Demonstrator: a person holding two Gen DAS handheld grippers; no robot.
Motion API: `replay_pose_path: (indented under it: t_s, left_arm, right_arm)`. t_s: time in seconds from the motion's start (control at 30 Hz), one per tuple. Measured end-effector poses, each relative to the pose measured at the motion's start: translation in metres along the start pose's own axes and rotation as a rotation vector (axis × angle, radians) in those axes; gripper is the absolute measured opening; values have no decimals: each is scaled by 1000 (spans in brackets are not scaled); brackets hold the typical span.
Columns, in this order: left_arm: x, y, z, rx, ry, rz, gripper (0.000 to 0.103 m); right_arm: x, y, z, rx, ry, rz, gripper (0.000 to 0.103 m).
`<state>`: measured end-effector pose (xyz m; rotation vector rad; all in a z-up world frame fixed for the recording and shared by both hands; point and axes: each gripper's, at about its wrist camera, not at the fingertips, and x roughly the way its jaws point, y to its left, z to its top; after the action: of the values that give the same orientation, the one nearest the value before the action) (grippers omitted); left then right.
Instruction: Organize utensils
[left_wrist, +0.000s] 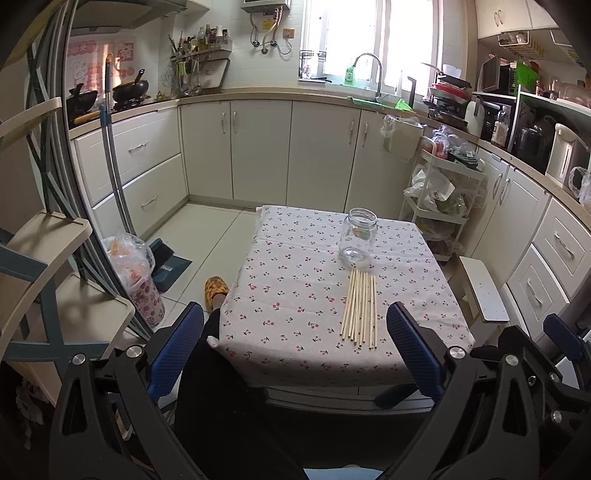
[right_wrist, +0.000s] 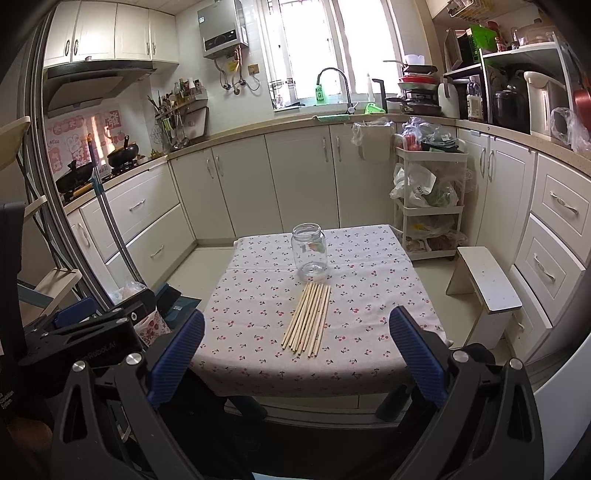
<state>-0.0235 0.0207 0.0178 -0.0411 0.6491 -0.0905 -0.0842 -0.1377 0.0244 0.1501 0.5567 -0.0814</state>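
Pale wooden chopsticks (right_wrist: 307, 318) lie in a loose flat bundle on the cherry-print tablecloth (right_wrist: 376, 295), ahead of and between the spread fingers of the right gripper (right_wrist: 295, 354); the left gripper (left_wrist: 295, 350) is also spread, holds nothing, and has the sticks ahead toward its right finger. To start well, I would lower one gripper over the bundle's near end and pinch a few sticks square across, so none roll. The clear glass jar (right_wrist: 309, 254), upright just beyond the sticks' far tips, looks empty.
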Motion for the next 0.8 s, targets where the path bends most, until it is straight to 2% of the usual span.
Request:
replay_pose_path:
  t_s: [0.8]
  left_arm:
    - [6,2,0,1,8,33,95]
  right_arm:
    - [3,1,3,2,5,4,96]
